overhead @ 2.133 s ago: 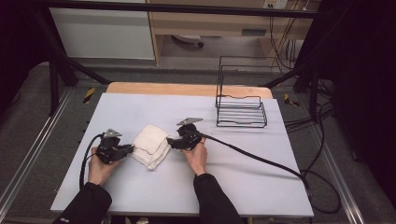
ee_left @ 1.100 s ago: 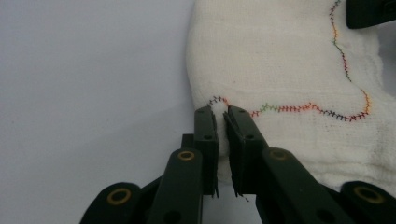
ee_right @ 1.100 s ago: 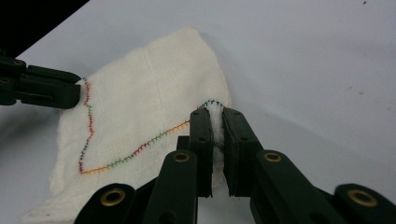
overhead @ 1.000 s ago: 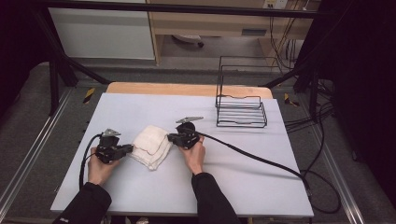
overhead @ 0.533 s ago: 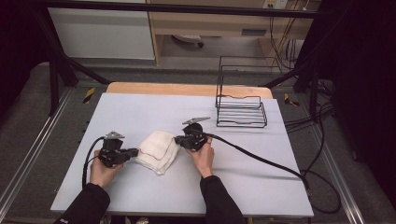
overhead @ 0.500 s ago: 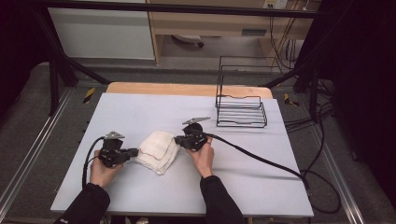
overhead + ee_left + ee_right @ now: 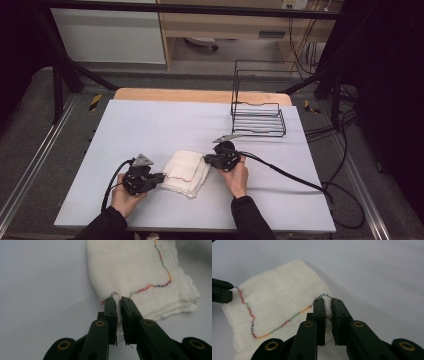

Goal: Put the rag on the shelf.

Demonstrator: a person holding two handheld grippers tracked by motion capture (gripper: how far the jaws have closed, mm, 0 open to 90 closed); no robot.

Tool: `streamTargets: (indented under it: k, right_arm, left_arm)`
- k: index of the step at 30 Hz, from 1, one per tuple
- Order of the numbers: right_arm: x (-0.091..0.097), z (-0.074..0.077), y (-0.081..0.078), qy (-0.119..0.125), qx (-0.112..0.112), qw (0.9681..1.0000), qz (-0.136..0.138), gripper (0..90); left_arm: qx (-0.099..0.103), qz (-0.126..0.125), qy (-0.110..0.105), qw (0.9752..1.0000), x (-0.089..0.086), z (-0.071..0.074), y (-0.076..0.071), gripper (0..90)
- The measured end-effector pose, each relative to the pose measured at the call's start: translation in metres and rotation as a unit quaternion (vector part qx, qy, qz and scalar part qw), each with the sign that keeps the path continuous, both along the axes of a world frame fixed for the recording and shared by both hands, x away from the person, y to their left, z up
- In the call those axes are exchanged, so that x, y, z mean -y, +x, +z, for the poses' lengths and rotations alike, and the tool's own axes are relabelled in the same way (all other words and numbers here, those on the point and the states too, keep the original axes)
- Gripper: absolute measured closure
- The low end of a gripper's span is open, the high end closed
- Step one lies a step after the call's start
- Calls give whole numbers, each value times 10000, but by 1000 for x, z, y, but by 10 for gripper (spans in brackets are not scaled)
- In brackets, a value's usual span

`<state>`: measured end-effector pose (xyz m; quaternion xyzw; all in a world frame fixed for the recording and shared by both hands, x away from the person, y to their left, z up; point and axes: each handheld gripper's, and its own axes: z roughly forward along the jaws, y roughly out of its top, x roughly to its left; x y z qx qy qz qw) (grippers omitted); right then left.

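Your left hand-held gripper [image 7: 118, 302] is closed to a thin gap, pinching a stitched corner of the folded white cloth [image 7: 185, 171]. Your right hand-held gripper [image 7: 326, 303] is likewise nearly closed, clamping the cloth's opposite corner beside the multicoloured stitching [image 7: 287, 321]. The cloth lies on the table [image 7: 150, 125] between your two hands, near the front edge. A black wire rack [image 7: 257, 107] stands well apart, toward the far right.

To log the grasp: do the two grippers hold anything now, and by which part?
Both hold the folded white cloth with multicoloured stitching: left gripper pinches one stitched corner, right gripper another; jaws closed on the fabric.
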<state>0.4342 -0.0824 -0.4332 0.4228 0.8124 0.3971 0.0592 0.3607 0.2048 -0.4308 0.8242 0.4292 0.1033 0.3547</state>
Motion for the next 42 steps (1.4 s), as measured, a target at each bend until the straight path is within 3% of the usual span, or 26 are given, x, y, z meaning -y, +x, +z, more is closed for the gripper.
streamTargets:
  k: [3, 6, 8, 11, 14, 20, 22, 27, 32, 36, 42]
  right_arm:
    - [3, -7, -2, 17, 8, 10000, -6, 817]
    - [4, -9, -4, 39, 160, 9999, 13, 771]
    - [7, -7, -5, 109, 268, 9996, -13, 663]
    - [12, -2, -8, 220, 461, 9987, -43, 534]
    - [19, 1, -11, 230, 619, 9978, -78, 344]
    - [36, 2, -16, 274, 697, 9970, -169, 176]
    - [42, 2, -18, 282, 680, 9970, -226, 128]
    - [52, -1, -24, 179, 708, 9971, -203, 67]
    - [54, -4, -29, 82, 762, 9969, -172, 46]
    - [52, -4, -29, 278, 807, 9962, -175, 50]
    - [47, -6, -27, 448, 699, 9963, -239, 60]
  left_arm:
    - [48, -42, 25, 10000, -1, 2, 4, 782]
    - [163, 43, 72, 9998, -3, 7, 14, 635]
    - [311, 96, 131, 9994, -4, 12, 25, 527]
    - [314, 120, 113, 9994, -4, 16, 43, 421]
    - [261, 121, 16, 9996, 0, 14, 61, 360]
    - [281, 64, 184, 9994, 17, 4, 84, 311]
    - [273, 93, -21, 9996, 22, 1, 88, 336]
    - [129, 73, 102, 9998, 34, -6, 98, 420]
    - [-18, 147, -40, 9999, 37, -10, 104, 535]
    - [-205, 76, -184, 9996, 38, -13, 105, 655]
    - [-136, 58, -103, 9998, 43, -12, 100, 757]
